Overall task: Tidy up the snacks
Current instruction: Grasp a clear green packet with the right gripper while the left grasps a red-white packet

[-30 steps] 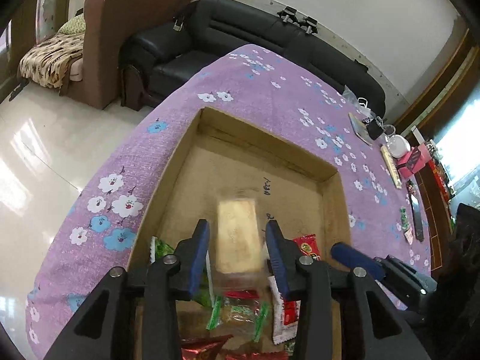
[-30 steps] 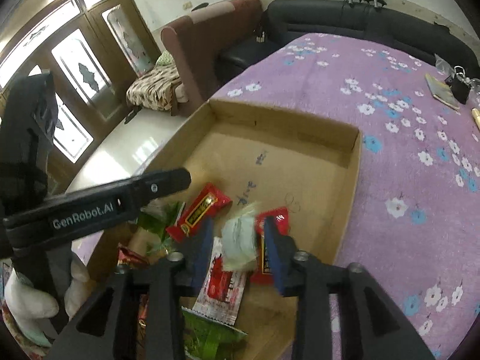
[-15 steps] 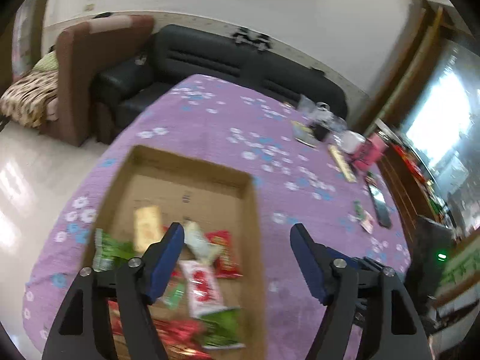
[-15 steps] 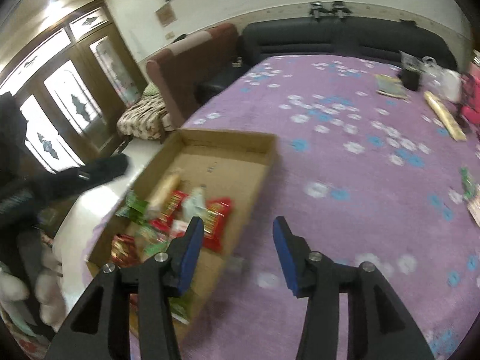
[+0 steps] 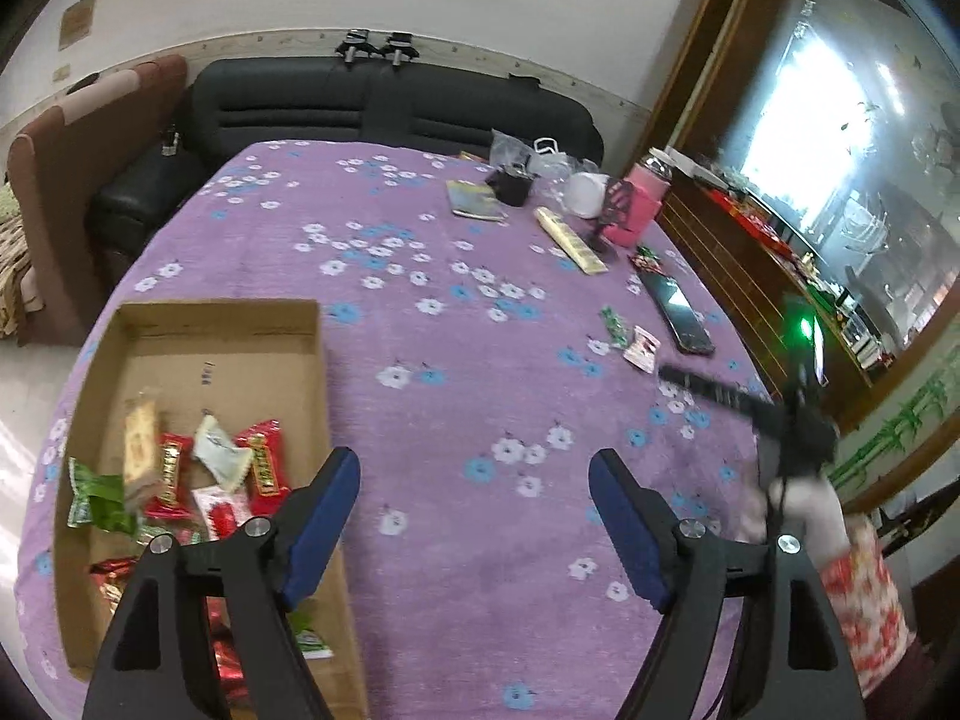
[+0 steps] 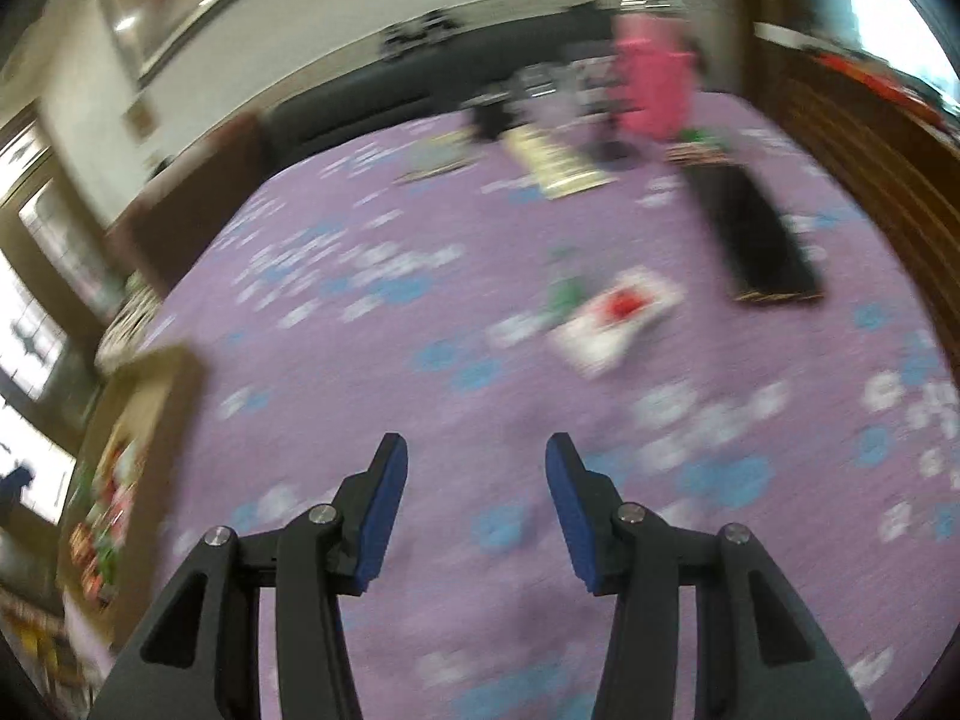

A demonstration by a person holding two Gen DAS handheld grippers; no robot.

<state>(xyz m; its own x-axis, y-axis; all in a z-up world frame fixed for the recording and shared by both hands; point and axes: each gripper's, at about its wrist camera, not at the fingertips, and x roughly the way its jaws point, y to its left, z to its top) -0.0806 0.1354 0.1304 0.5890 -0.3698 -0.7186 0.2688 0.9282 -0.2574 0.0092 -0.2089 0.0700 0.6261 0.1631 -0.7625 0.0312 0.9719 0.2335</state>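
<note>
A shallow cardboard box [image 5: 228, 360] lies on the purple flowered tablecloth [image 5: 456, 396] at the left and holds several snack packets [image 5: 210, 468], red, green and white. My left gripper [image 5: 474, 480] is wide open and empty, above the cloth just right of the box. Two loose snacks lie far right: a green one [image 5: 613, 324] and a white-and-red one [image 5: 642, 348]. The right wrist view is blurred; there my right gripper [image 6: 477, 450] is open and empty above the cloth, with the white-and-red snack [image 6: 618, 315] and the green snack [image 6: 564, 294] ahead. The box [image 6: 138, 420] is at its far left.
A black phone [image 5: 678, 312] lies beside the loose snacks. A long yellow pack [image 5: 570, 240], a booklet [image 5: 477, 201], a pink container [image 5: 639, 204] and a white cup [image 5: 585, 195] crowd the table's far right. A black sofa [image 5: 384, 102] stands behind it.
Both grippers have let go of their snacks in the box, opened, and swung right across the table. The right one is moving fast toward the loose snacks.
</note>
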